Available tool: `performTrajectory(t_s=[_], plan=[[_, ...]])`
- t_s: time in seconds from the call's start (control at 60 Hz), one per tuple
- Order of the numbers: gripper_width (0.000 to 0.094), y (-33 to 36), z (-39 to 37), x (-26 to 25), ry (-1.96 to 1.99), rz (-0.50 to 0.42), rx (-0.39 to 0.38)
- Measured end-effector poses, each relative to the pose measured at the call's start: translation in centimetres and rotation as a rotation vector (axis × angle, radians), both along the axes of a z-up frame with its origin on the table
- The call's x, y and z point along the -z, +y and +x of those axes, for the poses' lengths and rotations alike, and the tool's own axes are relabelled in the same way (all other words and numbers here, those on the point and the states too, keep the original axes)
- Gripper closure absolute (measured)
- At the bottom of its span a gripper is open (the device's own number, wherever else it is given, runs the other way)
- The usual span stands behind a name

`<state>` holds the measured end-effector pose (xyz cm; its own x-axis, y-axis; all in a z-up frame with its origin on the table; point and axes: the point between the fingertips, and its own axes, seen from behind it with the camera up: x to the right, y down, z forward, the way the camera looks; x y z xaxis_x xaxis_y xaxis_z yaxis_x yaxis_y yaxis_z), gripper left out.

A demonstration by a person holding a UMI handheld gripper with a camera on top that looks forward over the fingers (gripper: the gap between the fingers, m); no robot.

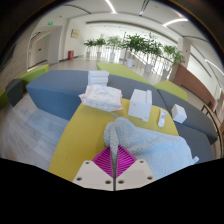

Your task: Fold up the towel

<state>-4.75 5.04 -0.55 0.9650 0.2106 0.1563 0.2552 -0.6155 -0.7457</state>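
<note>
A pale grey-blue towel [150, 142] lies bunched on the yellow table [85, 125], just ahead of my fingers. My gripper [113, 160] is shut on a fold of this towel; the cloth rises in a ridge from between the magenta pads [103, 160]. The rest of the towel spreads to the right of the fingers.
A crumpled white towel [101, 97] lies farther back on the table, with a folded white cloth [98, 77] behind it. More white cloths [141, 101] and a small one [178, 113] lie at the right. Grey benches [55, 90] flank the table. Potted plants [135, 45] stand beyond.
</note>
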Motion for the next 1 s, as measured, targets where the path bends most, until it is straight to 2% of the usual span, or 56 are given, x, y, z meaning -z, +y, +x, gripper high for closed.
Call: performTrajectory(t_s=[0.133,0.283,0.35,0.417,0.533,0.6,0.65,0.683,0.7,0.75,0.783,0.817,0.867,1.0], plan=[[0.0927,0.0,2.8,-6.6,0.094,0.085,0.032],[0.0926,0.0,12.6,-12.5,0.15,0.167,0.164],[0.0926,-0.2,18.3,-11.5,0.128,0.147,0.244],[0.0925,-0.7,22.8,-8.2,0.116,0.083,0.32],[0.0909,-2.6,26.4,-0.9,0.119,-0.075,0.37],[0.09,-1.7,27.1,-0.1,0.132,-0.019,0.367],[0.0898,-1.8,26.9,-0.4,0.138,-0.025,0.361],[0.0838,-1.9,26.8,-0.9,0.141,-0.027,0.356],[0.0731,-2.0,26.7,-1.1,0.143,-0.031,0.351],[0.0494,-2.8,27.3,-1.9,0.124,-0.043,0.351],[0.0227,-3.0,28.1,-2.2,0.097,-0.044,0.368],[0.006,-3.7,28.9,-3.4,0.073,-0.035,0.373],[0.0121,-4.3,29.2,-5.0,0.072,-0.014,0.361],[0.0091,-7.8,26.9,-9.3,0.143,-0.005,0.313]])
